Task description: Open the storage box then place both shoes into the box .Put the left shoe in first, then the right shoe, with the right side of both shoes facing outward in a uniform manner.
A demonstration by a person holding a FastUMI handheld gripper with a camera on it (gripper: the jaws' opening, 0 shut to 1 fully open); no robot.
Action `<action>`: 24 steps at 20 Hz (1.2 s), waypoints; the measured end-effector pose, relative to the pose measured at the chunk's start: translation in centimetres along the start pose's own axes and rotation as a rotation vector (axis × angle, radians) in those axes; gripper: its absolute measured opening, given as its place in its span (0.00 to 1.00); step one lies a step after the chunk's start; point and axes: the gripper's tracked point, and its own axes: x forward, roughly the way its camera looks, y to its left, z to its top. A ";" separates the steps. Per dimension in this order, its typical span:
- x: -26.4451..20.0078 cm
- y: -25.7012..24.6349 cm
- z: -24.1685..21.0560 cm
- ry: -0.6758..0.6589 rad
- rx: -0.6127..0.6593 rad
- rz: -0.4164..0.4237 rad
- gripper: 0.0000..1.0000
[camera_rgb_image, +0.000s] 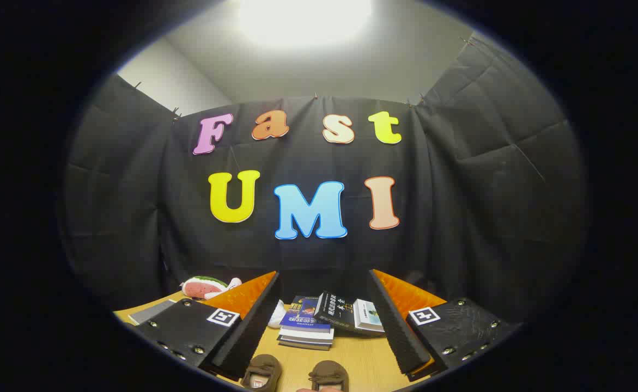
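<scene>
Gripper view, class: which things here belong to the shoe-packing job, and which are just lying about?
For the job:
- left brown shoe, near the open gripper
- right brown shoe, beside it on the table

Lying about:
- stack of books, beyond the fingers
- leaning black book and white book
- watermelon toy

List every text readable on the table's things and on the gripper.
No text can be quoted.
Print on the books: too small and blurred to read.
The markers on the gripper: square patterns, no words.
The shoes: no legible text; they lie on the table between the open fingers.
</scene>
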 end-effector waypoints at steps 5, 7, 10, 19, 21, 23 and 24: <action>2.3 -0.2 -1.4 0.035 0.039 0.034 0.97; 2.8 0.0 -2.1 0.060 0.060 0.033 0.98; 3.5 0.4 -2.9 0.081 0.050 0.010 0.98; 5.3 3.8 -5.1 0.144 0.018 0.044 0.98; 5.3 5.2 -6.3 0.180 0.018 0.079 0.98; 5.4 6.1 -7.2 0.208 0.021 0.105 0.98; 5.3 6.7 -7.7 0.220 0.022 0.120 0.98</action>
